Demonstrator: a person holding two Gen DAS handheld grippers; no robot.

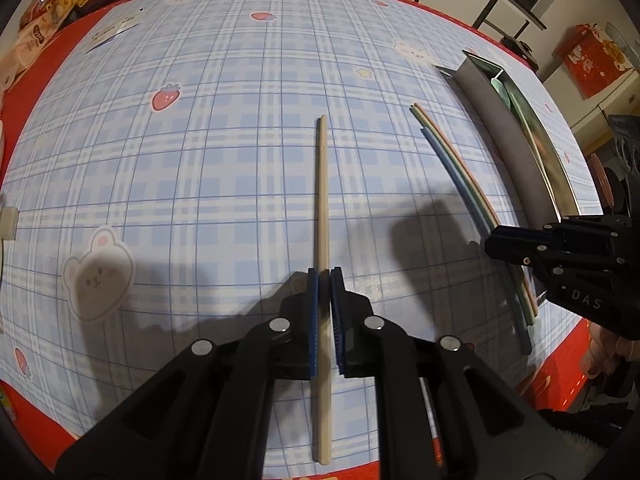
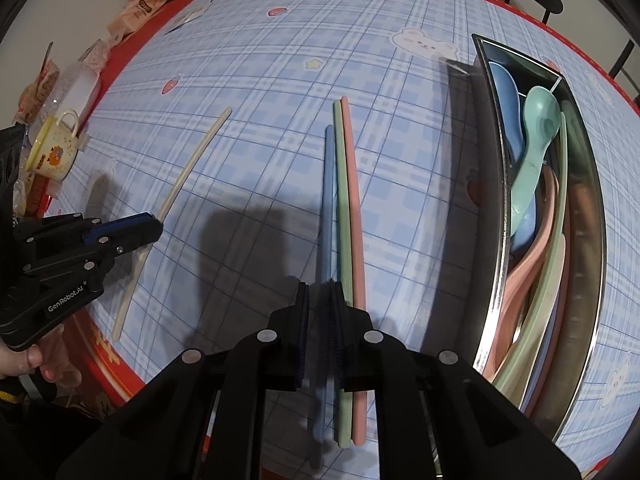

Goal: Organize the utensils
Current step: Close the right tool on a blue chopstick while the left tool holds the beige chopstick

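Between the left gripper's [image 1: 324,276] nearly closed fingers lies a cream chopstick [image 1: 323,184], pinched flat against the bench [image 1: 200,140]. Likewise the right gripper's [image 2: 320,292] fingers clamp a blue chopstick [image 2: 328,192]; green [image 2: 341,184] and pink [image 2: 352,184] chopsticks lie just beside them, a steel tray [image 2: 494,184] farther right.

Both grippers are black plastic with angular linkage arms joined by round silver pins. The left gripper [image 1: 324,280] has fingers [image 1: 313,312] lined with ribbed blue pads; its side reads "GenRobot.AI" in white. The right gripper [image 2: 320,294] has dark ribbed pads and white "DAS" lettering on its body.
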